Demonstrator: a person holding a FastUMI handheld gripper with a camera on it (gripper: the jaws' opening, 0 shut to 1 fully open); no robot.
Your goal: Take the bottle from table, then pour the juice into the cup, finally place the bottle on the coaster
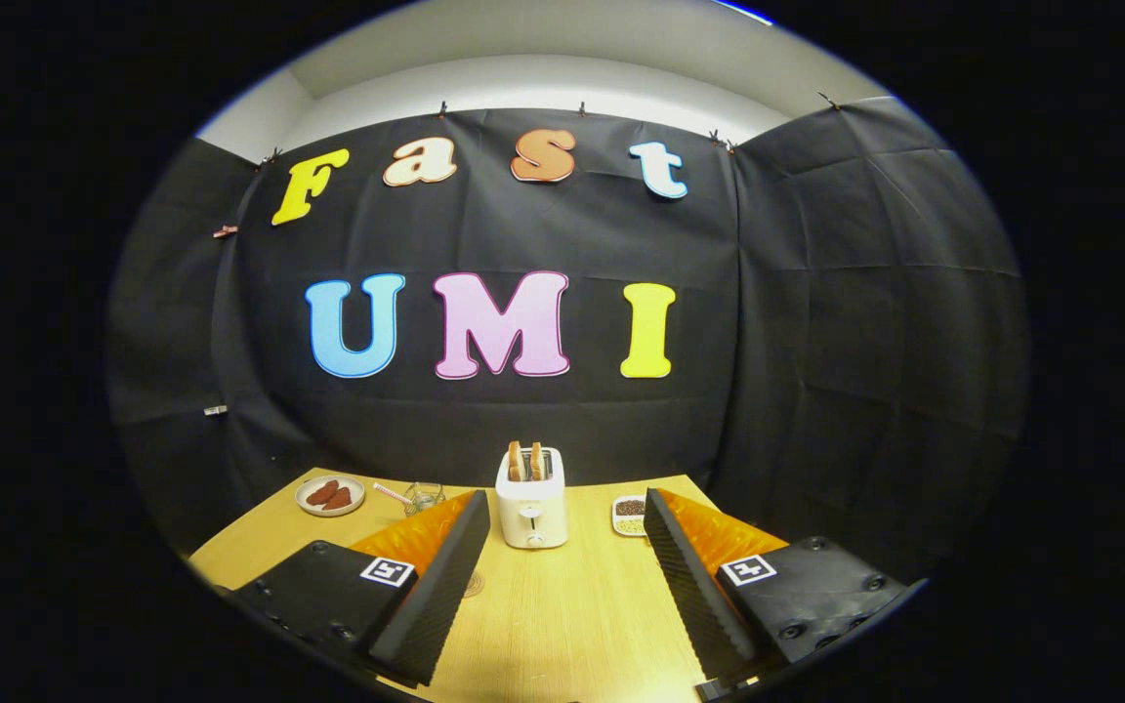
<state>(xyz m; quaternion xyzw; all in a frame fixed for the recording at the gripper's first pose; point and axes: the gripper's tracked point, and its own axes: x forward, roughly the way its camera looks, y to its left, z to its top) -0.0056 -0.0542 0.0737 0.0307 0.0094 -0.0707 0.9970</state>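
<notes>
Pale wood grain runs under my claw (562,576), the top of the desk (572,625) I am hovering over. My claw is spread wide, its two fingers far apart and gripping nothing, with bare desk between them. Just beyond the fingertips, roughly centred in the gap, stands a white toaster (531,498) with two slices of toast (524,460) sticking upright out of its slots. To the right of the toaster, near the tip of my right finger, sits a small white dish (629,516) split in two parts, one with dark bits and one with pale bits. Off to the left, at the back of the desk, lies a round plate (330,495) with two reddish-brown pieces on it. Between that plate and the toaster sits a small clear glass cup (423,497), with a thin pink stick (391,493) beside it. A faint round coaster (473,584) shows on the desk just beside my left finger.
</notes>
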